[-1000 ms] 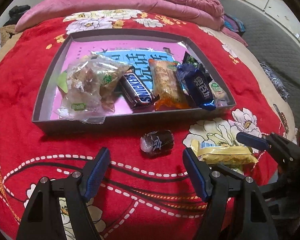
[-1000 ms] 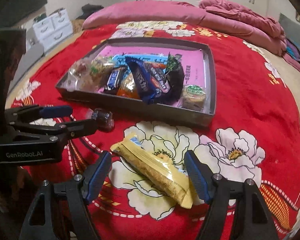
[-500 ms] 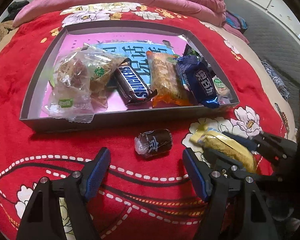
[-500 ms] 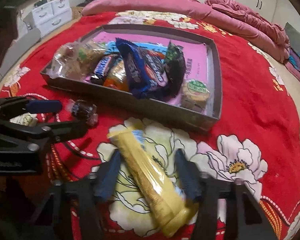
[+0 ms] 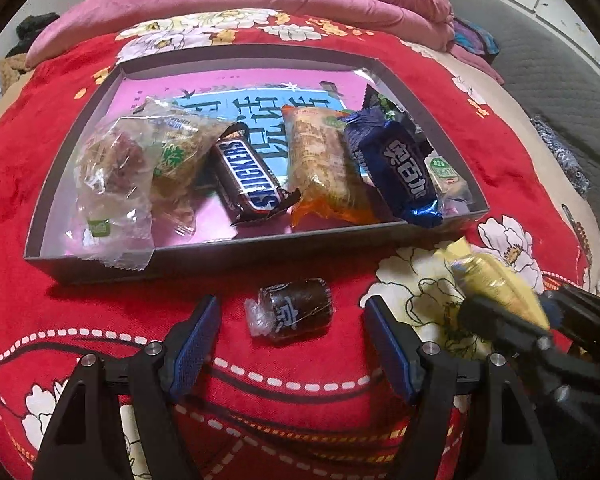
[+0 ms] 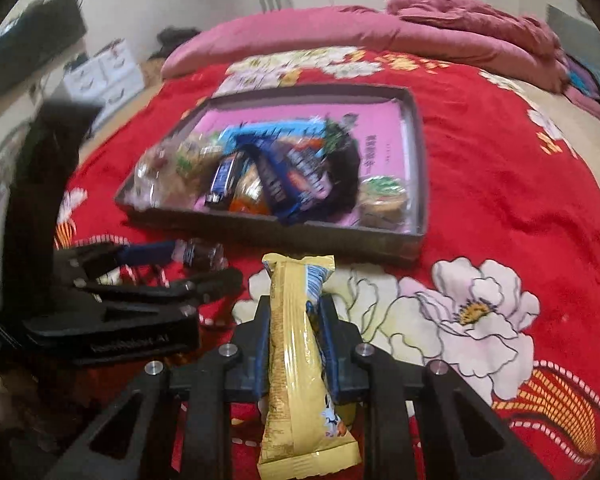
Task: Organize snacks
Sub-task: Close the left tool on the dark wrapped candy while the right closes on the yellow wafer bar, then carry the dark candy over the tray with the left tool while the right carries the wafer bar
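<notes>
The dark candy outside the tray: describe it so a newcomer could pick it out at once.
Find the grey tray of snacks on the red blanket. Just in front of its near wall, alone on the blanket, lies the dark candy. It is a stubby brown lump in clear wrap with white lettering, the only loose snack between the closing left hand-held gripper's blue pads.

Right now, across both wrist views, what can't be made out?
- Right wrist view: motion blur smears the wrappers in the tray; no label is readable.
- Left wrist view: the right gripper, shut on the yellow snack bar, covers the bar's lower part.
- Right wrist view: the dark wrapped candy is blurred and partly behind a finger of the left gripper.
- Left wrist view: the blue packet overlaps the small green-labelled snack.
</notes>
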